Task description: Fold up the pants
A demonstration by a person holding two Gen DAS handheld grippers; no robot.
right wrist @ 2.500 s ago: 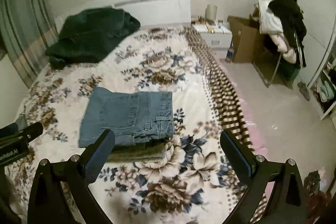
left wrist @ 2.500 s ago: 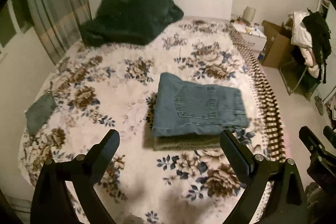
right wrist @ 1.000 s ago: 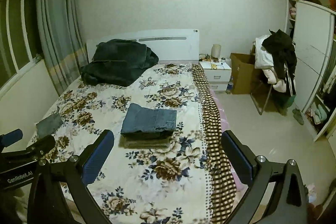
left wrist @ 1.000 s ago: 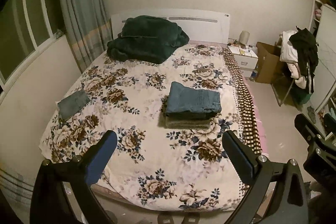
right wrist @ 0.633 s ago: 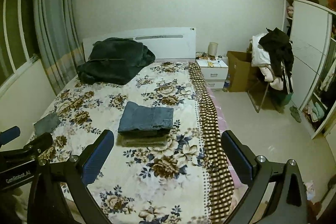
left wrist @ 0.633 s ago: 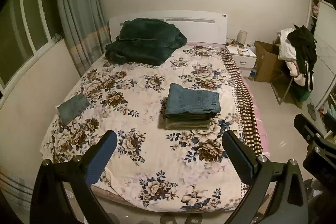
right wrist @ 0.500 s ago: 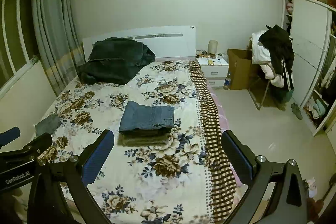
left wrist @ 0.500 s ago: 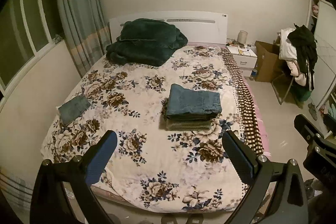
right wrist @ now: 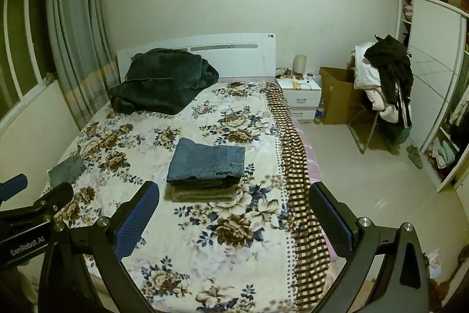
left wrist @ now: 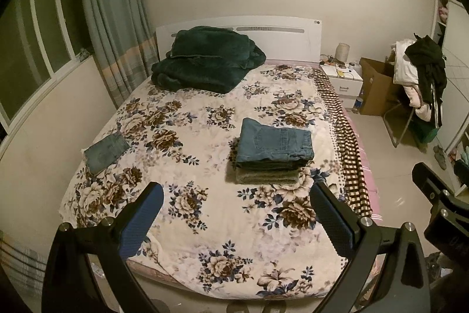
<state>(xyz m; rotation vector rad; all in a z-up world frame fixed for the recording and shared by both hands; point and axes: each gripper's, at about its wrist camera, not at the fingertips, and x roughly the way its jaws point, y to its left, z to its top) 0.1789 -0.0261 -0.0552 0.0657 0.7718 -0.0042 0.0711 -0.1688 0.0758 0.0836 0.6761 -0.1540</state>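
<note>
Floral bed (left wrist: 205, 225): folded pants stack (left wrist: 272, 154), blanket (left wrist: 205, 60)

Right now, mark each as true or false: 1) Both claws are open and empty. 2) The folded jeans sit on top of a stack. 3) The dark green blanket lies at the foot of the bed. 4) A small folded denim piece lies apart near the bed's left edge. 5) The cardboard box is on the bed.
1) True: left claw and right claw hold nothing.
2) True: folded jeans top the stack.
3) False: dark green blanket lies by the headboard.
4) True: small folded denim piece.
5) False: cardboard box stands on the floor.
</note>
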